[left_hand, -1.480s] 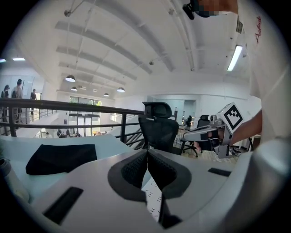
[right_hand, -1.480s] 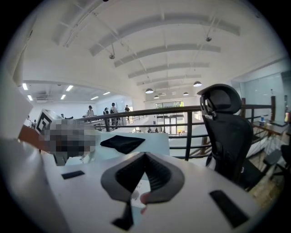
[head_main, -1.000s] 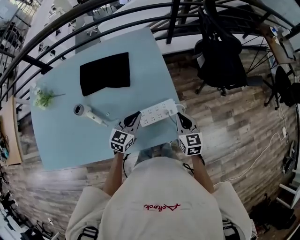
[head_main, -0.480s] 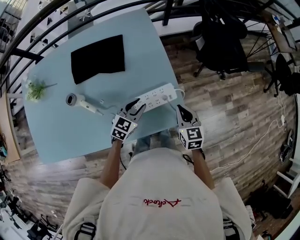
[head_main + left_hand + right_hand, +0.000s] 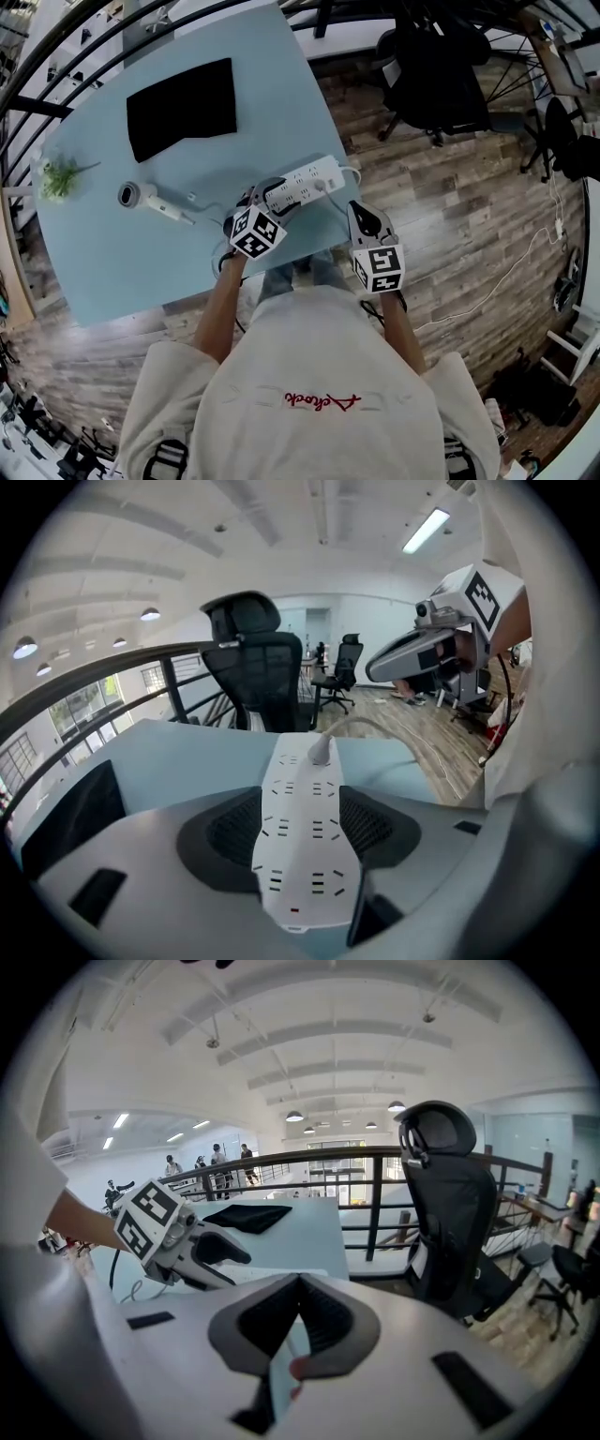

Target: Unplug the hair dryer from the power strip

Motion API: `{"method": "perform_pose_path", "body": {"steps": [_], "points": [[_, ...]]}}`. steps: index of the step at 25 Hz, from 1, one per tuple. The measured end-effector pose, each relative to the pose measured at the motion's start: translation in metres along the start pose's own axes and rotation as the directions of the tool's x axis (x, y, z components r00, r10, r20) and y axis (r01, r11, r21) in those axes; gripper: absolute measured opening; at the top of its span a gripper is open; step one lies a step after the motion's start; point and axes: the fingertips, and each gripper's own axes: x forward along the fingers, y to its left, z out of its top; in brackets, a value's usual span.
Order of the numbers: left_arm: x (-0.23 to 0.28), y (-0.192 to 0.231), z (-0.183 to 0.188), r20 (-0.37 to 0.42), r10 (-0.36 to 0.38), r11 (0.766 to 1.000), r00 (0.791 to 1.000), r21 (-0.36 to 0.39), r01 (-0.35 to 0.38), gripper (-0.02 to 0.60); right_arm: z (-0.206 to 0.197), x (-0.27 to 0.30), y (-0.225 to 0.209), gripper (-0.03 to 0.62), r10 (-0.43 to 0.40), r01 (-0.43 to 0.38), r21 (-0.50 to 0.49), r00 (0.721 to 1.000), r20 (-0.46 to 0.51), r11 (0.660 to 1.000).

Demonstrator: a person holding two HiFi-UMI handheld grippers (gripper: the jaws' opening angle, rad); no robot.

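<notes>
Left tongs (image 5: pixel 270 195) lowered, newly spread astride flat white power strip (image 5: pixel 306 180), right tongs (image 5: pixel 362 215) closed

One table (image 5: pixel 103 253) fills the upper left of the head view, and on it lie one black cloth (image 5: pixel 183 108), one small plant (image 5: pixel 58 178), one hair dryer (image 5: pixel 150 199) and one power strip (image 5: pixel 302 181) with one plug (image 5: pixel 322 750) in it. There are two grippers, the left gripper (image 5: pixel 267 194), whose jaws have just been opening with the strip between them, and the right gripper (image 5: pixel 361 216). One dark office chair (image 5: pixel 431 80) shows clearly at the upper right.
</notes>
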Motion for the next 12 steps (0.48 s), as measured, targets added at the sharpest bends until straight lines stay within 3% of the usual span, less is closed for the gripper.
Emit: {"method": "perform_pose_path", "body": {"steps": [4, 12], "points": [[0.013, 0.001, -0.001, -0.059, -0.041, 0.998, 0.997, 0.049, 0.044, 0.244, 0.004, 0.006, 0.003, 0.017, 0.016, -0.016, -0.017, 1.0, -0.003, 1.0], [0.022, 0.002, -0.008, -0.103, -0.094, 0.995, 0.99, 0.007, 0.095, 0.244, 0.013, 0.02, 0.012, 0.015, 0.063, -0.063, -0.033, 0.998, -0.005, 0.997]]}}
